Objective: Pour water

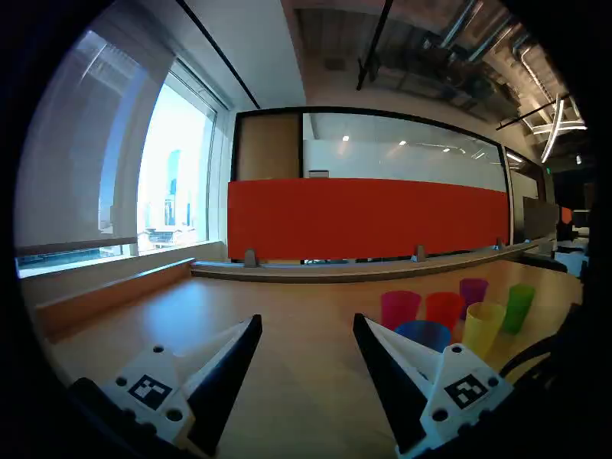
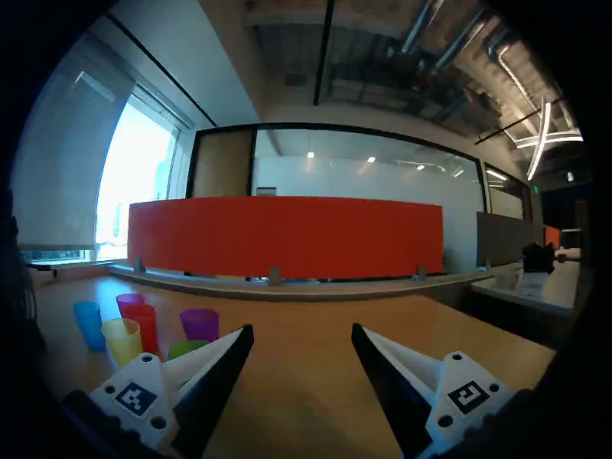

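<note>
**Office desk by a bright window**

A long wooden table [image 1: 306,375] runs up to a red divider panel [image 1: 367,218] standing along its far edge. Behind the divider is a glass wall [image 1: 398,153] with a wooden panel [image 1: 268,145] at its left end. A bright window [image 1: 172,183] lies to the left, with city buildings beyond. Bare pipes [image 1: 459,30] cross the open ceiling, and light strips [image 1: 552,126] hang at the right. The right gripper view shows a second desk [image 2: 535,294] beside the table, with a dark object [image 2: 538,256] on it.

Left hand-held gripper [image 1: 306,336] spread wide, right hand-held gripper [image 2: 302,344] seemingly likewise
</note>
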